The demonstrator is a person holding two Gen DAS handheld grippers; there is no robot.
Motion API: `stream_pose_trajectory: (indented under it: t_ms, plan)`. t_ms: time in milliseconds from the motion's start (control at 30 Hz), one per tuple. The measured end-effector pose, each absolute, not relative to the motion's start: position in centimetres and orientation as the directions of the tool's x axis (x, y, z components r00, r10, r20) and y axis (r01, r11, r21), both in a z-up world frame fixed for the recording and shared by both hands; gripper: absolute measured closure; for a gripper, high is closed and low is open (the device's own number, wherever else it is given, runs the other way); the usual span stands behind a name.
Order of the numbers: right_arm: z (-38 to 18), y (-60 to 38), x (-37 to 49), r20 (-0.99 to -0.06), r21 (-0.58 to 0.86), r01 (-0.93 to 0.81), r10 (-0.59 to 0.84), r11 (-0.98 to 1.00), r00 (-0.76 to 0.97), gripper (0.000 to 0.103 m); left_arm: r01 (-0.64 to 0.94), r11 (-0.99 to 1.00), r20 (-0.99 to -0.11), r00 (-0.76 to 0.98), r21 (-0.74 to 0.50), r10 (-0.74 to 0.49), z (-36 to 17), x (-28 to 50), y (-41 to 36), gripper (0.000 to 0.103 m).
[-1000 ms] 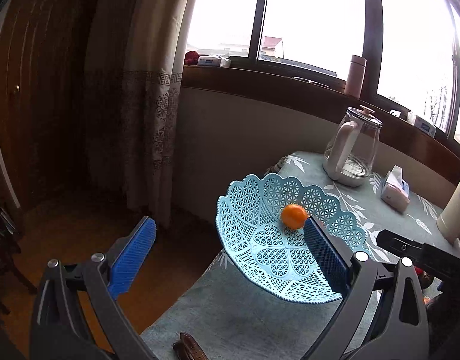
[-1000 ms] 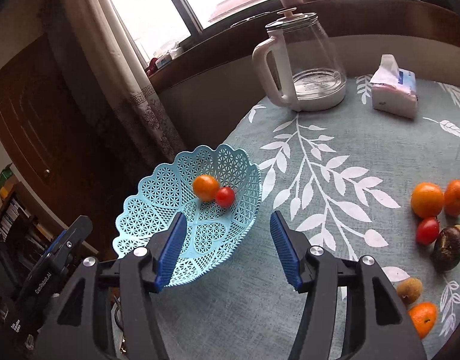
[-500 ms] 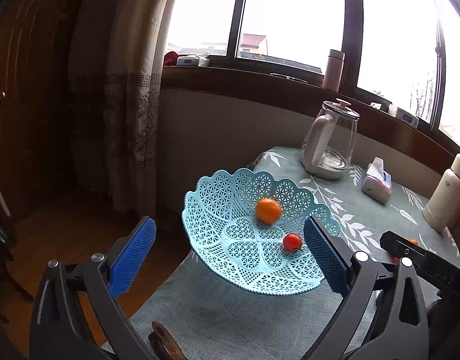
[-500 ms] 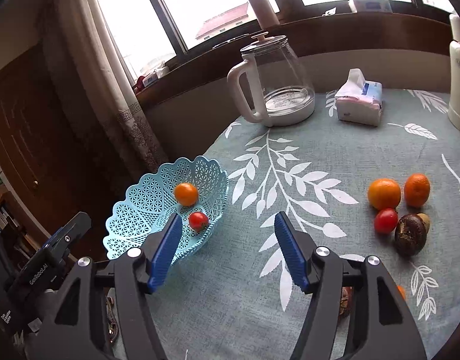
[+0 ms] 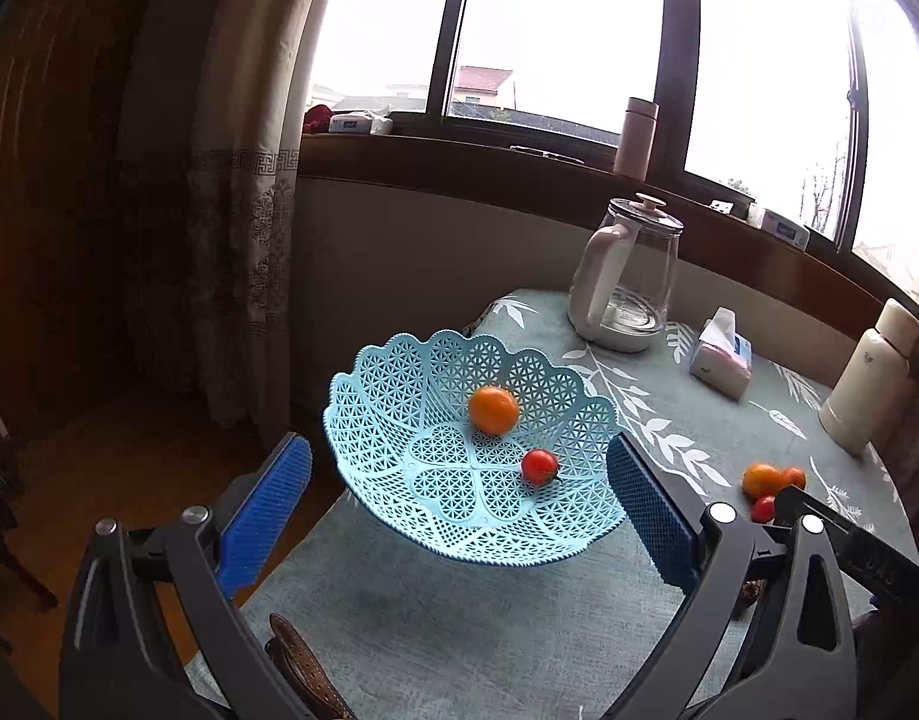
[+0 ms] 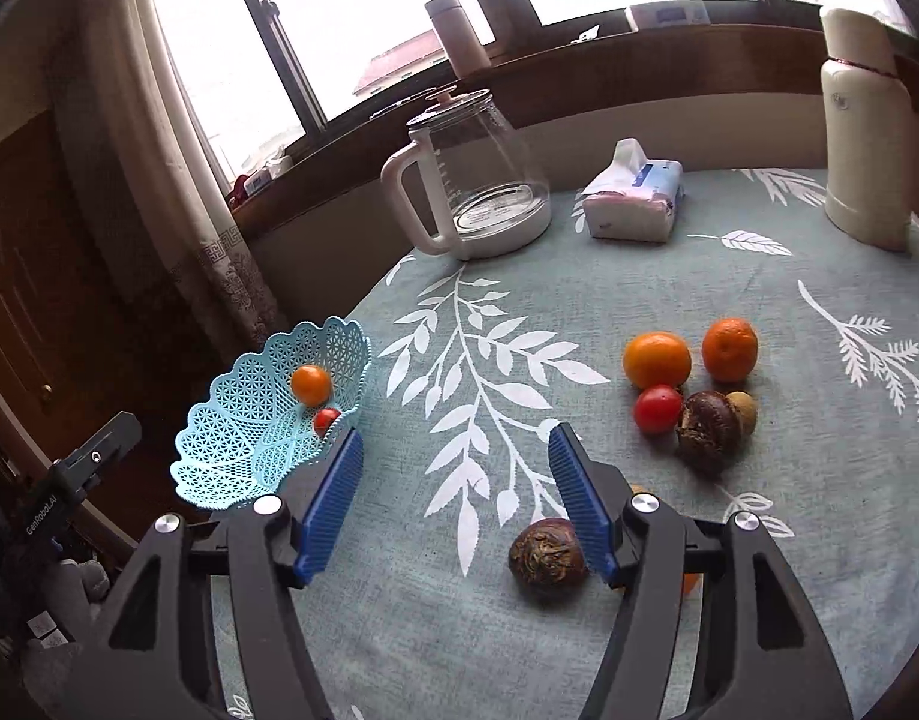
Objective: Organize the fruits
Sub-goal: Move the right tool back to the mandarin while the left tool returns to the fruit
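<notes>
The pale blue lattice plastic basket (image 5: 459, 516) appears to overhang the table's left edge, so either wide-open, empty gripper, left (image 5: 459, 498) or right (image 6: 456, 498), could tip out its small orange (image 5: 493, 410) and red tomato (image 5: 539, 466).

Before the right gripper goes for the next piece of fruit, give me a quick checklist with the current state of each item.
1. Right gripper open and holding nothing: ok.
2. Left gripper open, holding nothing: ok.
3. Blue basket has room: ok, only a small orange and a small tomato lie in it.
4. Basket seated securely: not ok, it overhangs the edge of the table.
5. Nearest fruit within the jaws: not ok, the dark brown fruit lies beside the right finger, not between the fingers.
6. Fruit left to move: ok, two oranges, a tomato and another brown fruit remain clustered.
</notes>
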State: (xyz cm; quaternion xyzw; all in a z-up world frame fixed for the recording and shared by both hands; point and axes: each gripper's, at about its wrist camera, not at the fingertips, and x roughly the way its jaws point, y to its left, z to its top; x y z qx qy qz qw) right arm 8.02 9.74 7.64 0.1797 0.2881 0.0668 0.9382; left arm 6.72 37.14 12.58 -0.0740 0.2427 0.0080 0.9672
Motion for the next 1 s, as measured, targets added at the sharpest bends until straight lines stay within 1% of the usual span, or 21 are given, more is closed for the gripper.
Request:
stream_pose_trajectory:
  t_ms: [167, 333, 533, 900, 1000]
  plan:
    - [6.6, 6.7, 6.8, -0.532, 0.385, 0.039, 0.187, 0.922, 0.826, 0.039, -0.013, 0.993, -0.475, 0.879, -0.115, -0.044, 12.5, 6.3, 35.3, 0.003]
    - [5.3, 3.9, 5.4, -0.562, 0.372, 0.099, 0.139, 0.923, 0.816, 0.039, 0.048, 0.992, -0.490, 0.866, -0.115, -0.099, 12.3, 6.1, 32.9, 0.003]
    - [3.8, 1.5, 4.1, -0.589, 0.375, 0.144, 0.116, 0.916, 0.800, 0.039, 0.116, 0.990, -0.510, 0.848, -0.085, -0.143, 11.7, 6.0, 29.7, 0.003]
    - [2.7, -1.0, 2.8, -0.631, 0.337, 0.181, 0.079, 0.924, 0.771, 0.039, 0.198, 0.971, -0.575, 0.783, -0.131, -0.237, 9.4, 6.8, 25.5, 0.003]
    - [2.3, -1.2, 2.6, -0.645, 0.330, 0.167, 0.093, 0.929, 0.759, 0.039, 0.214, 0.968, -0.592, 0.767, -0.128, -0.247, 8.4, 7.1, 24.4, 0.003]
